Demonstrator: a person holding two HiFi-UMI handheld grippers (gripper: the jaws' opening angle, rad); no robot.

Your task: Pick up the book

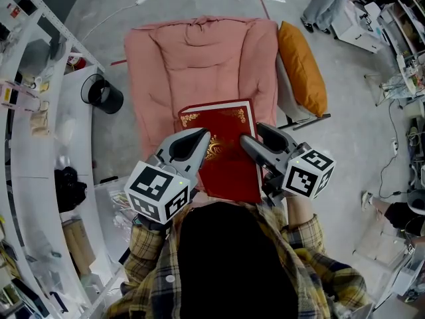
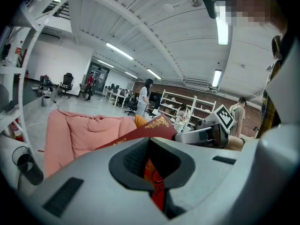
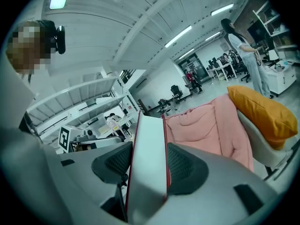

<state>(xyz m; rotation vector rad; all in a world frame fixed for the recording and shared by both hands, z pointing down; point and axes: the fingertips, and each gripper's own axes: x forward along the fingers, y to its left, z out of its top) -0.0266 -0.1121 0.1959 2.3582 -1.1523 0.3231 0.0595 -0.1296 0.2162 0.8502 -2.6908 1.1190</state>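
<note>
**Red book point(image 1: 229, 158) clamped from both sides, over the front edge of a pink armchair point(image 1: 199, 58).**
The left claw point(image 1: 199, 138) pinches the book's left edge and the right claw point(image 1: 255, 135) its right. Only the right gripper view shows the white page block squeezed between the pads; the left gripper view shows a sliver of red cover. Farther off, an orange cushion point(image 1: 302, 65) flanks the chair, with open floor beyond.

**Head view:** mounted on the person point(image 1: 229, 264), facing steeply down, fairly near the book point(image 1: 226, 155) and armchair point(image 1: 199, 58).

**Left and right gripper views:** each sits just behind its own jaws, facing forward. They seem near level, though the wide lens bends everything. The book is very close.

All three views share the book and armchair.
</note>
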